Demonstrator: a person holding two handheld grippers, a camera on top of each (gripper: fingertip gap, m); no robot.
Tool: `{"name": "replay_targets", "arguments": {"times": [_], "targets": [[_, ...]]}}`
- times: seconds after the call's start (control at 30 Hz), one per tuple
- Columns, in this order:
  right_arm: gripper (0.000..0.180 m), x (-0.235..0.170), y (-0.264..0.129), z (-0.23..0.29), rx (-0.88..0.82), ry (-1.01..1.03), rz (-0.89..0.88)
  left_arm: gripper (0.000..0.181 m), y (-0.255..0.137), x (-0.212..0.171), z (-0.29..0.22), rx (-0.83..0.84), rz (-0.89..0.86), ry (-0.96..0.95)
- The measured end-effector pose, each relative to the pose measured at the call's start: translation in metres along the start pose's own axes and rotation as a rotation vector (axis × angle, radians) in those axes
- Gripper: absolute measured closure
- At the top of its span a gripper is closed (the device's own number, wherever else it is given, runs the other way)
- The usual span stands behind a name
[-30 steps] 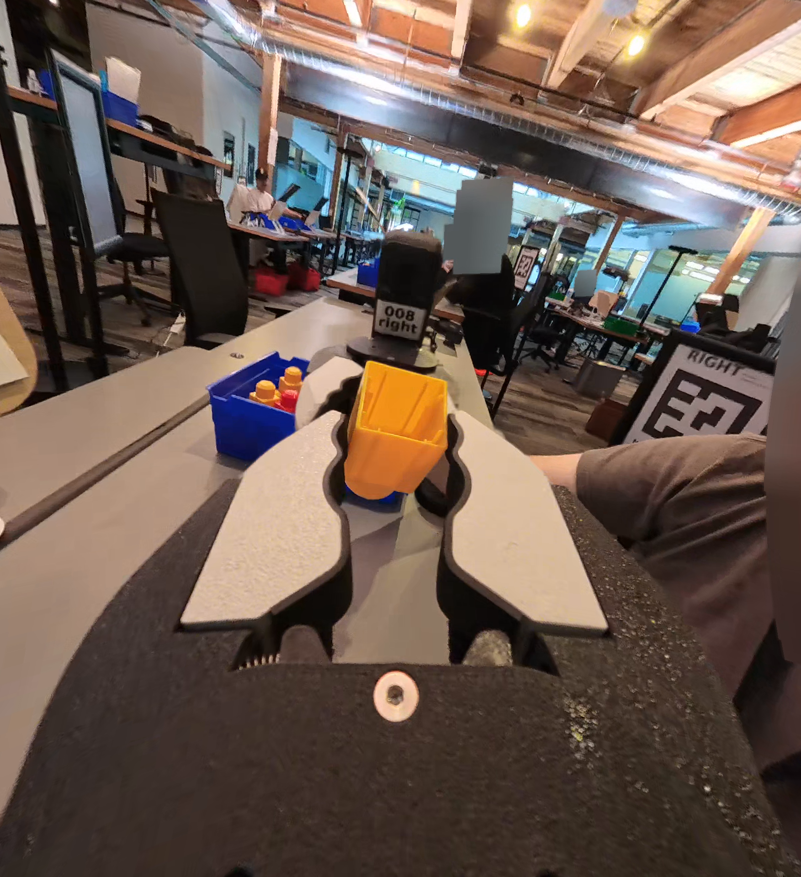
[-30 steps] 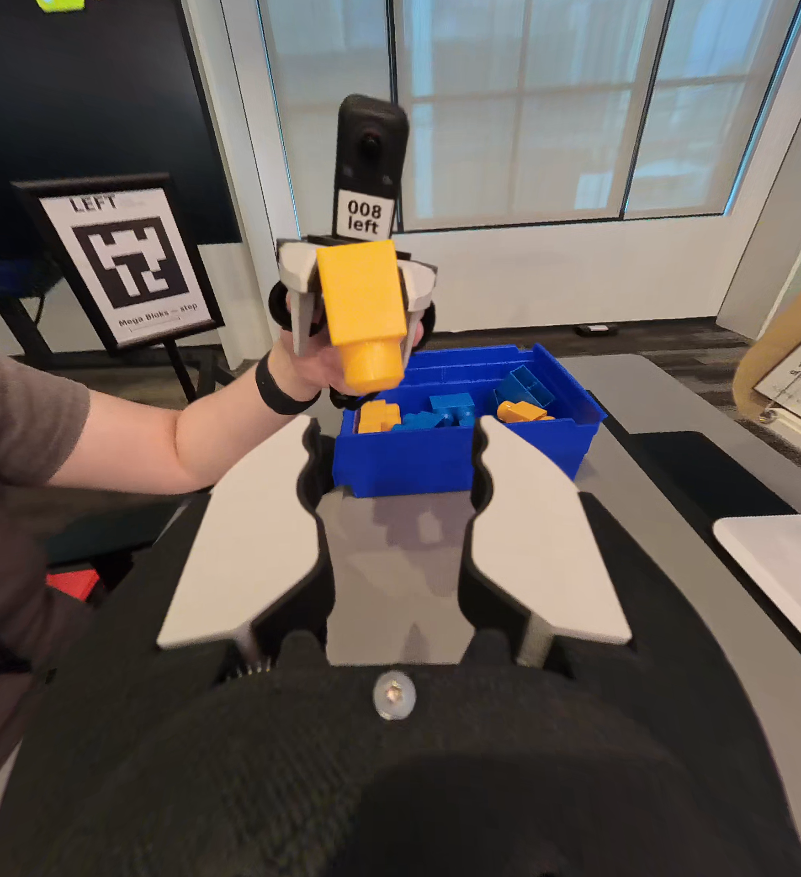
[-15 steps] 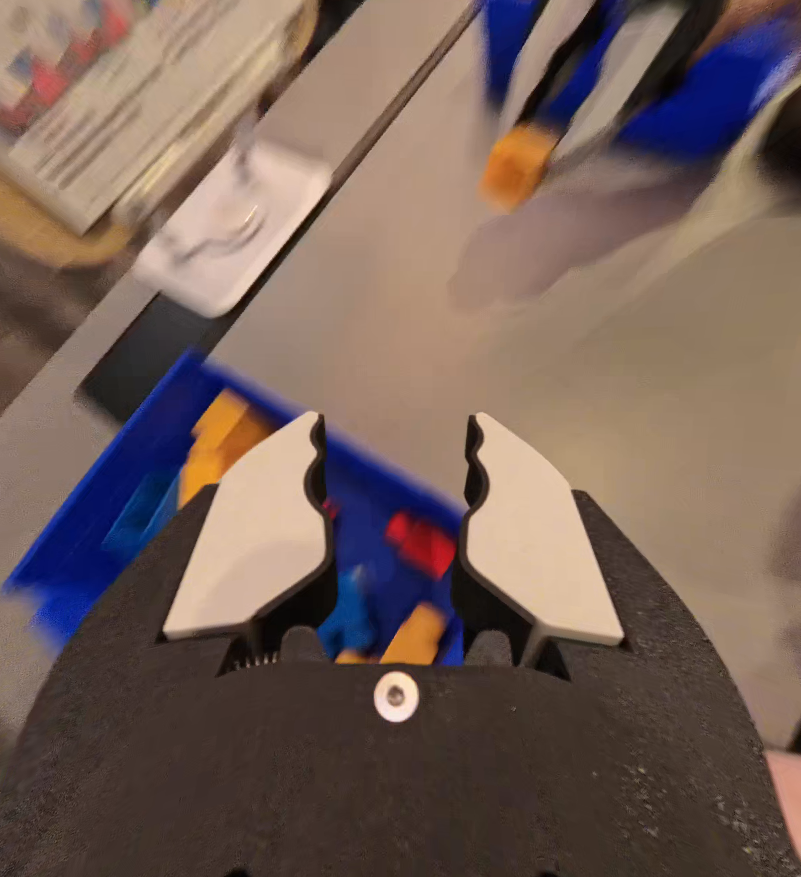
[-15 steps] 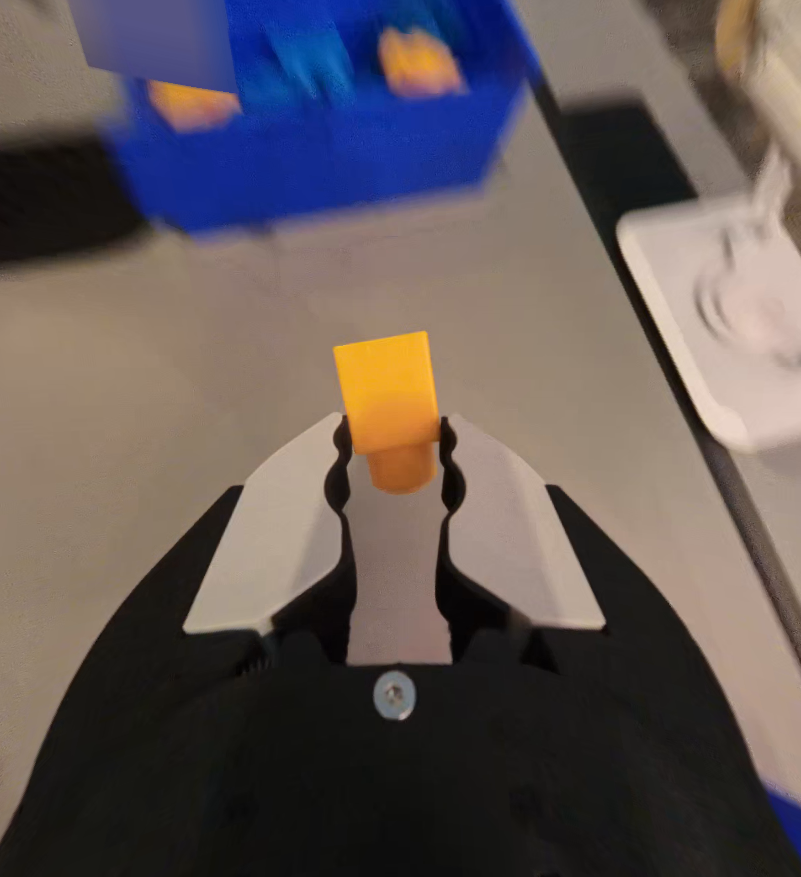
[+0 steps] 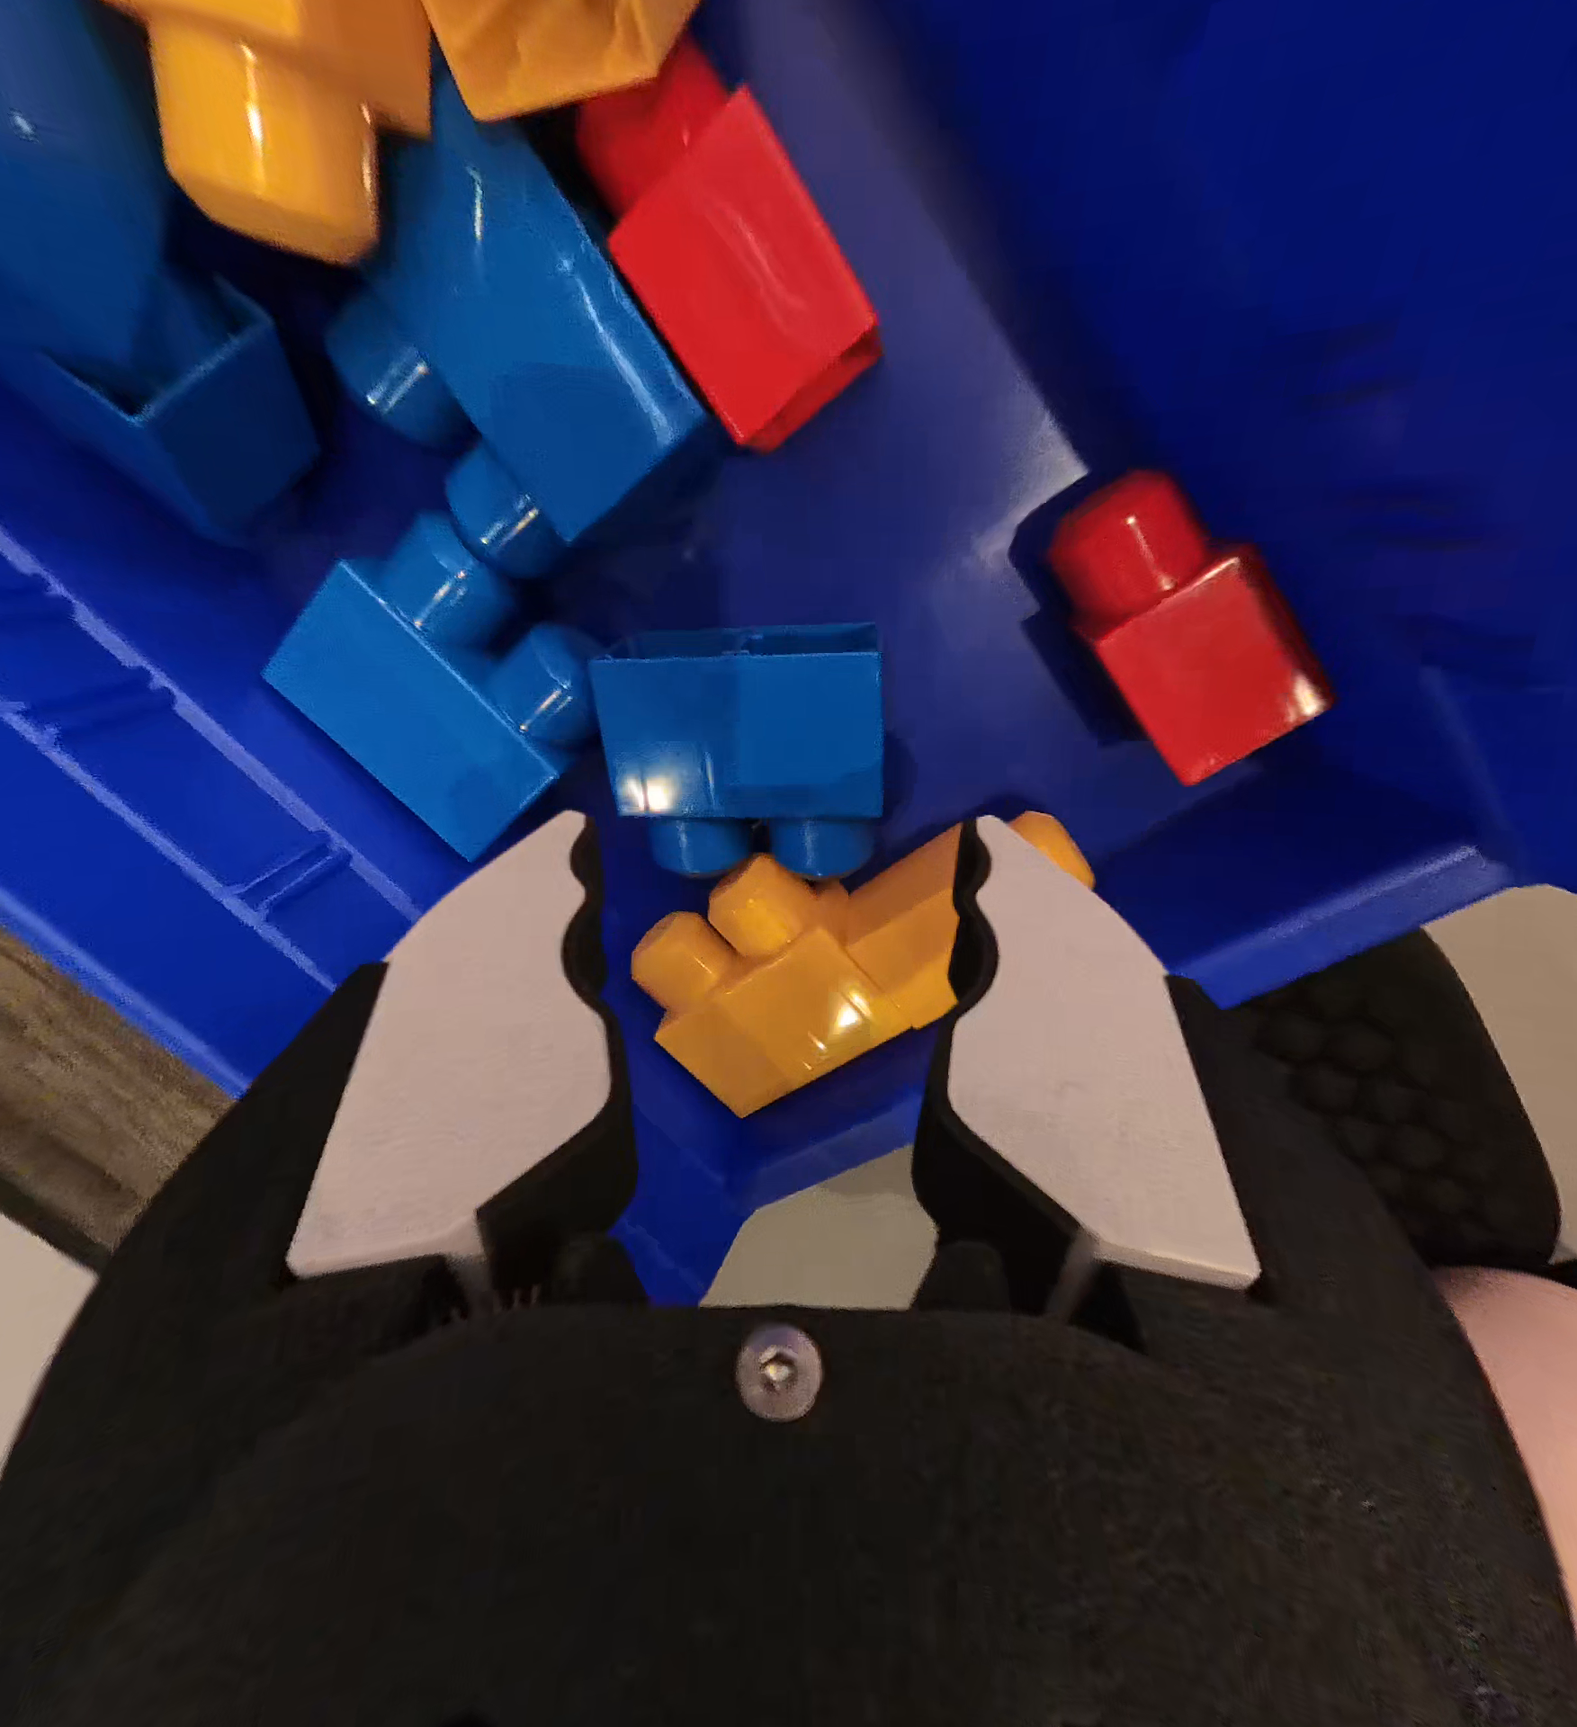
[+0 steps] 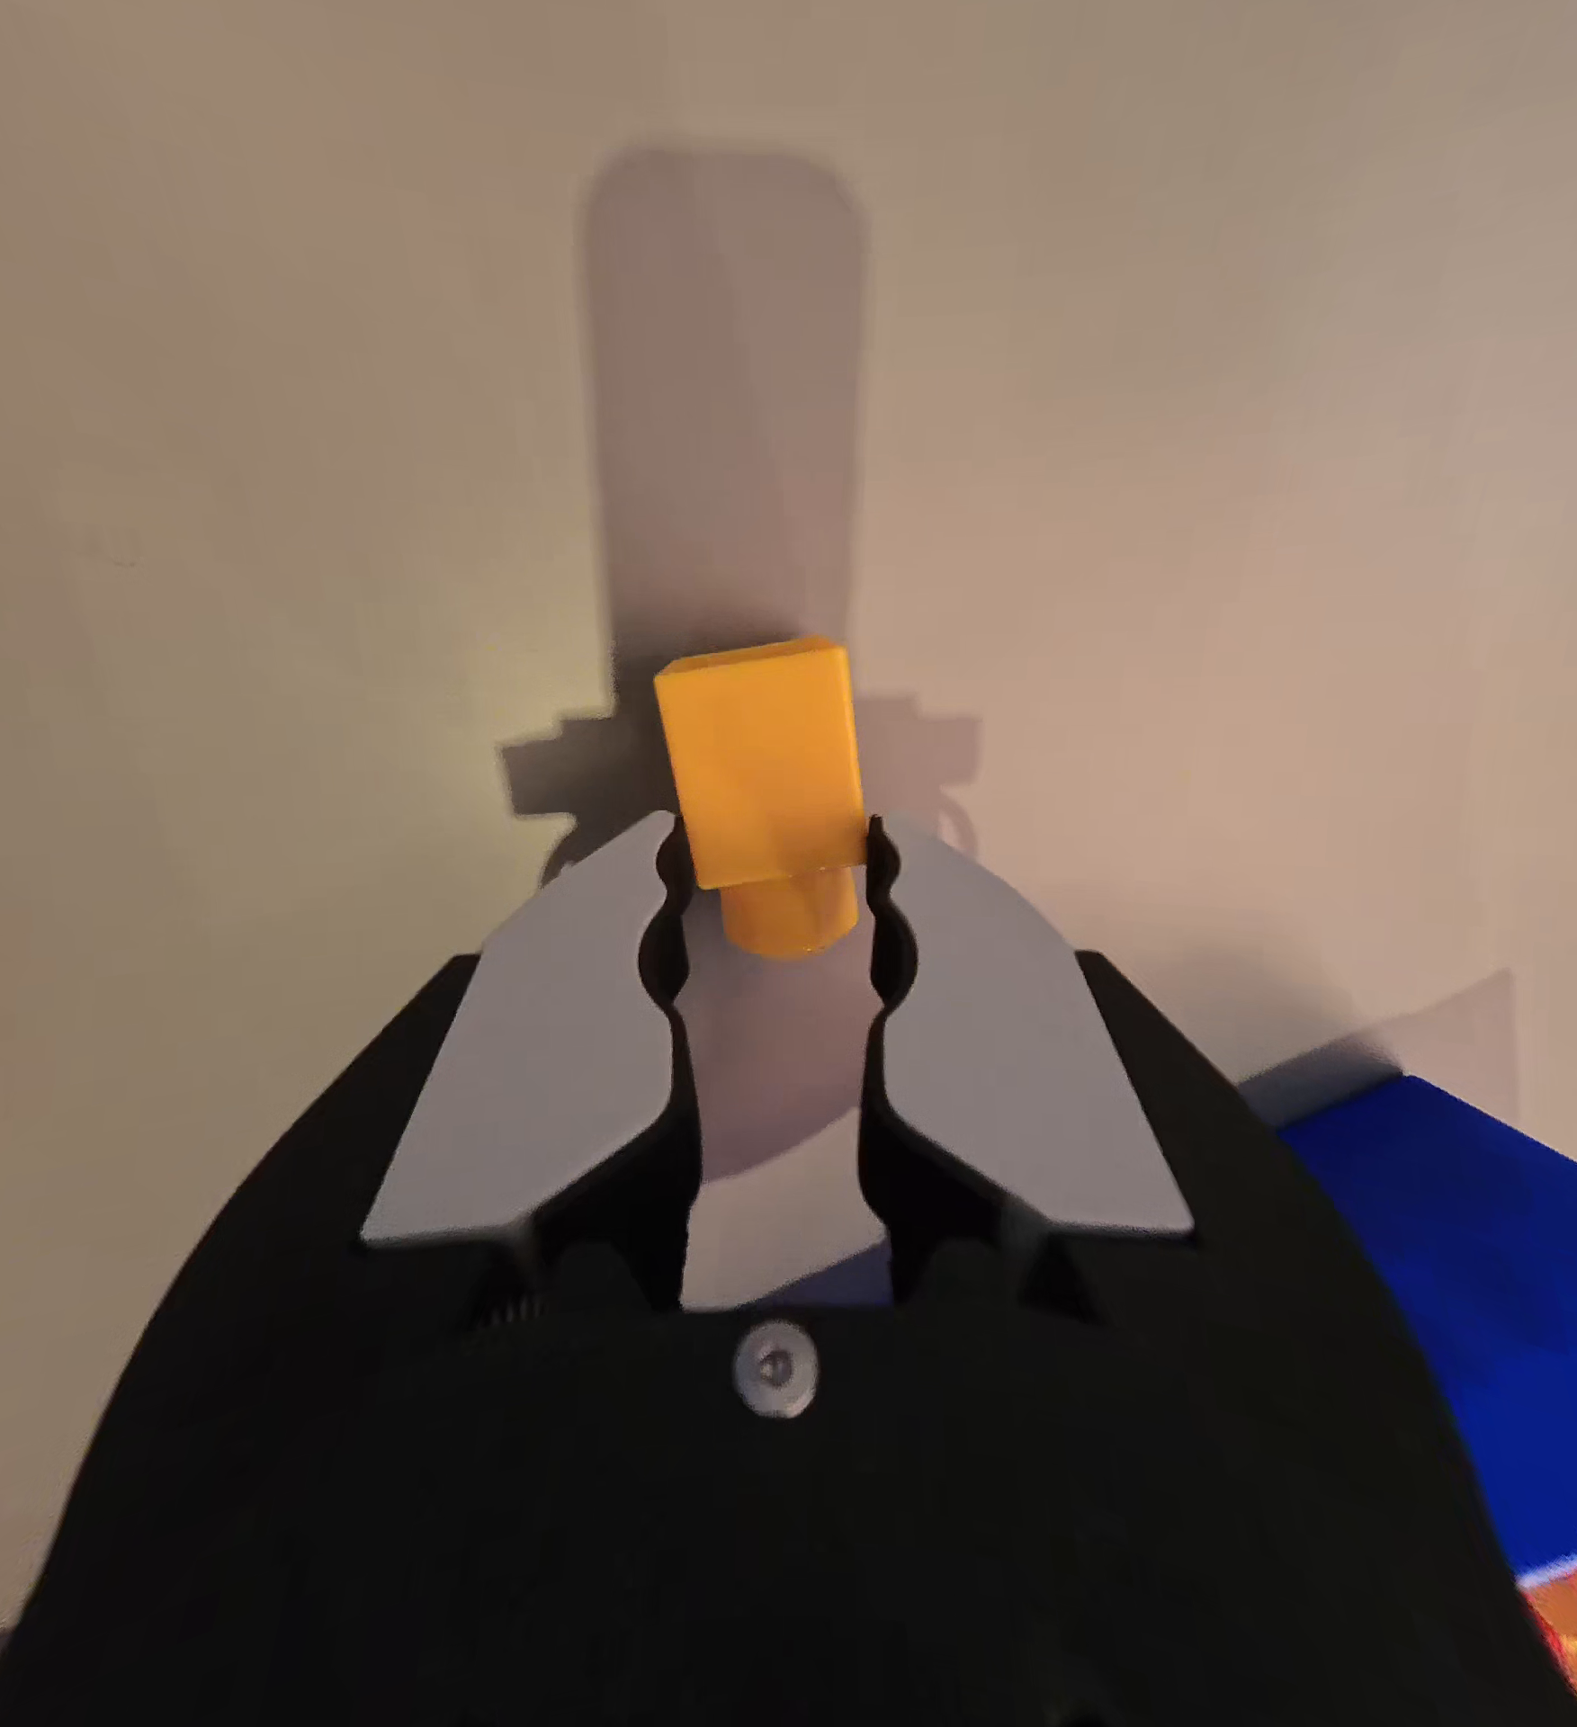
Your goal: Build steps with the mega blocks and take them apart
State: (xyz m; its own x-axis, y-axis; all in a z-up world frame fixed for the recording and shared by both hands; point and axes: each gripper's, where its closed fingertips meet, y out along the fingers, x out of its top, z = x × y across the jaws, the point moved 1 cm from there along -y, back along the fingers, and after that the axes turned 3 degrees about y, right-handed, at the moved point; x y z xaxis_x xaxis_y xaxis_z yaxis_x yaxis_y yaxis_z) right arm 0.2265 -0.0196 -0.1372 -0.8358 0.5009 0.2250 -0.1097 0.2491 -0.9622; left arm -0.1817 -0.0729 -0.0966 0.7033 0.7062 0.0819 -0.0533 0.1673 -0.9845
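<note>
While the right gripper [image 6: 775, 822] jaws hold one orange block [image 6: 759, 766] over the bare surface [image 6: 1233, 467], the left gripper [image 5: 775, 832] jaws hang open above the blue bin [image 5: 1280, 280], an orange block pile [image 5: 803, 981] at 6 o'clock, so no steps look built yet.

No writing, label, brand mark, number or sign can be read in either view. The blocks and the blue bin [image 5: 1326, 234] in the left wrist view show plain surfaces, and so do the orange block [image 6: 756, 776] and the tabletop [image 6: 298, 374] in the right wrist view.
</note>
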Motion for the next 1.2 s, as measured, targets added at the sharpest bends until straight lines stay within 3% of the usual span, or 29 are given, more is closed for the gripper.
{"name": "replay_targets", "arguments": {"times": [0.13, 0.47, 0.77, 0.87, 0.97, 1.1, 1.2], "targets": [[0.14, 0.005, -0.011, -0.009, -0.075, -0.006, -0.033, 0.106, 0.014, -0.006, 0.003, -0.007, 0.076, -0.031], [0.14, 0.014, -0.03, 0.001, -0.071, -0.051, -0.107, 0.101, 0.04, -0.008, 0.012, -0.02, 0.14, -0.048], [0.14, 0.017, -0.032, 0.002, -0.069, -0.055, -0.124, 0.107, 0.033, -0.001, 0.015, 0.042, 0.107, 0.05], [0.14, 0.022, -0.038, 0.002, -0.067, -0.049, -0.166, 0.107, 0.01, 0.008, 0.015, 0.041, -0.023, 0.033], [0.14, 0.038, -0.05, 0.007, -0.057, -0.056, -0.273, 0.107, -0.026, 0.03, 0.012, 0.057, -0.274, 0.071], [0.14, 0.086, -0.097, 0.027, -0.041, -0.087, -0.679, 0.108, -0.099, 0.091, -0.017, 0.031, -0.724, 0.143], [0.14, 0.106, -0.143, 0.047, -0.095, -0.178, -1.012, 0.108, -0.155, 0.144, -0.064, -0.193, -1.068, 0.122]]}}
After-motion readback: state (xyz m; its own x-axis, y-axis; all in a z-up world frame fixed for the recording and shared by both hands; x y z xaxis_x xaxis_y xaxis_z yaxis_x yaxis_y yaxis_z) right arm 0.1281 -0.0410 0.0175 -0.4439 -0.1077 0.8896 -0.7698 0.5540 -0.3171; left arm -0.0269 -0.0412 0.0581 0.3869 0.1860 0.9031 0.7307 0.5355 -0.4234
